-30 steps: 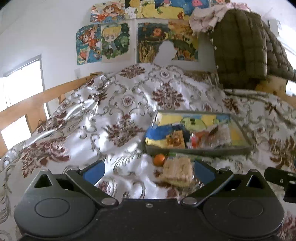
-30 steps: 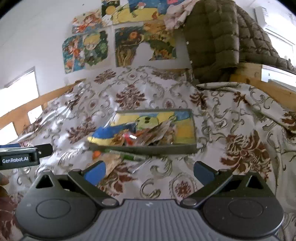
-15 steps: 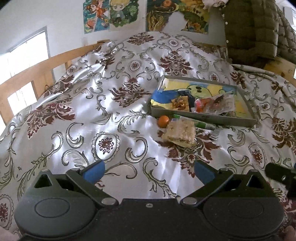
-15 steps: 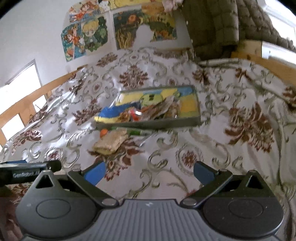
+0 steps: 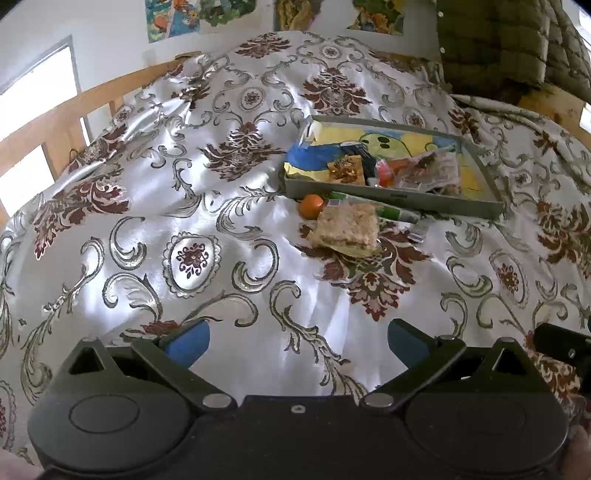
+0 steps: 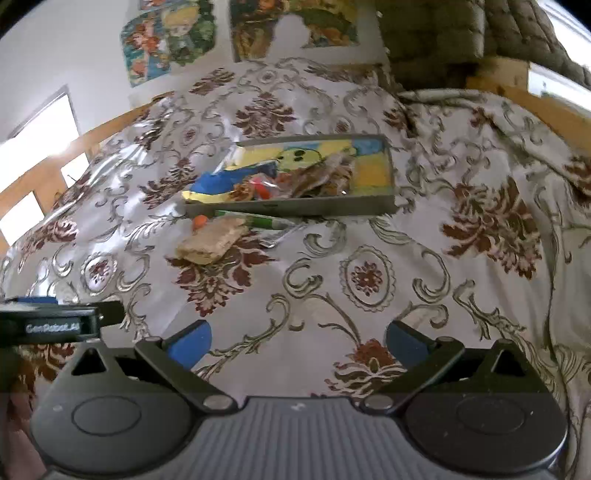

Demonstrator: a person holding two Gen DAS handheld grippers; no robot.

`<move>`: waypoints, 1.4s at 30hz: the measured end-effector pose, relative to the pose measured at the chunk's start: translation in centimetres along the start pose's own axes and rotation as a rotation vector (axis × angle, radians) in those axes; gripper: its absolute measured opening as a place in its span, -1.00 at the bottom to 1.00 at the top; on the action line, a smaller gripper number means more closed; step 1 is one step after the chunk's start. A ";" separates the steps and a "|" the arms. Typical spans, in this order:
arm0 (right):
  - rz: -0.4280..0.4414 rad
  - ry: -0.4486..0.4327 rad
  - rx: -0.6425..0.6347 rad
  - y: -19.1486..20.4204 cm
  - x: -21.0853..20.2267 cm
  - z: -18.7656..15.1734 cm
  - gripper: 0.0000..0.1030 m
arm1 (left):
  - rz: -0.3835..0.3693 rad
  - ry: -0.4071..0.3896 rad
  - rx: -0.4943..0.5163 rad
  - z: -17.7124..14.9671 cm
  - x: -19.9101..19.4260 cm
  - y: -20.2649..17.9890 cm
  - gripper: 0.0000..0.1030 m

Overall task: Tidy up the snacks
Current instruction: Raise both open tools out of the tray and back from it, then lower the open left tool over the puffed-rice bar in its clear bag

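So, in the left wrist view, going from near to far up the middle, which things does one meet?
Left gripper → wrapped grain bar → grey tray of snacks → wall posters.

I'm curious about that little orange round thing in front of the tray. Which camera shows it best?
The left wrist view: the orange ball shows whole, lying on the bedspread beside the wrapped rice cake. In the right wrist view it is smaller, blurred and partly hidden behind that cake.
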State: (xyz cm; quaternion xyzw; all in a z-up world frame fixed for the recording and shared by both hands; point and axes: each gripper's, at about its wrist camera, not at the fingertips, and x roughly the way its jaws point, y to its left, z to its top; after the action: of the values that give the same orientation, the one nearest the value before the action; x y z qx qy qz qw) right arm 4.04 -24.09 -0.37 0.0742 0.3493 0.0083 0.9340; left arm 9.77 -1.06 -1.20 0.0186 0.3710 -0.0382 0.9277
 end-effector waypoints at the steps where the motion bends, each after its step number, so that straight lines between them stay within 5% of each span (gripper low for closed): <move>1: 0.004 0.005 0.002 -0.3 0.1 0.3 1.00 | -0.004 0.004 -0.006 0.1 0.1 0.1 0.99; 14: -0.002 0.048 -0.048 -3.5 3.7 4.4 1.00 | -0.026 0.062 0.048 3.8 4.4 -0.1 0.99; 21: 0.009 0.031 -0.013 -4.0 6.0 5.3 1.00 | -0.049 0.005 0.098 6.2 6.3 0.0 0.99; 33: -0.017 -0.043 -0.023 -3.2 7.6 6.9 1.00 | -0.074 -0.089 -0.003 8.1 9.4 0.9 0.99; 42: -0.006 -0.072 -0.020 -3.2 10.0 8.5 1.00 | -0.069 -0.133 0.045 9.4 12.5 0.4 0.99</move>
State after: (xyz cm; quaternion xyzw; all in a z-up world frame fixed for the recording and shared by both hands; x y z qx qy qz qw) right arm 17.04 -27.70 -1.07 0.0640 0.3158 0.0064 0.9466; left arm 25.29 -1.98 -2.99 0.0240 0.3081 -0.0795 0.9477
